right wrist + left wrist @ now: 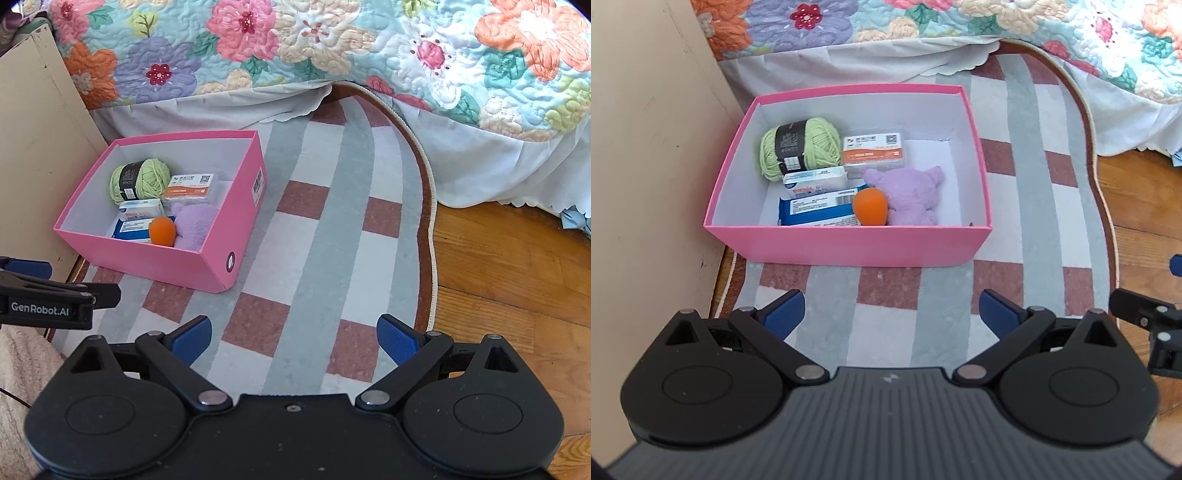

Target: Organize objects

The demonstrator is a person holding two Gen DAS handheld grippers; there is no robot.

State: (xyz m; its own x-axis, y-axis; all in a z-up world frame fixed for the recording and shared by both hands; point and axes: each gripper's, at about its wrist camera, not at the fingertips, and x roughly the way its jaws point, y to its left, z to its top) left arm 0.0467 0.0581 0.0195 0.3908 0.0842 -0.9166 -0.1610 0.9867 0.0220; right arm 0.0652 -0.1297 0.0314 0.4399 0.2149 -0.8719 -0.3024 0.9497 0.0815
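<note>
box (849, 247): pink outside, white inside
yarn (812, 146): light green, black label band
plush toy (912, 199): lilac
ball (870, 211): orange
packet (816, 210): blue with white label
rug (332, 229): grey stripes, white and brick-red checks, brown border
quilt (332, 40): floral in pink, orange, purple, teal
floor (517, 280): warm brown wood
tongs (888, 314): black, blue pads

You could read one brand only — "GenRobot.AI", in white on the black body of the left gripper (26, 269) at the right wrist view's edge. The labels inside the pink box (207, 273) were too small to read.
</note>
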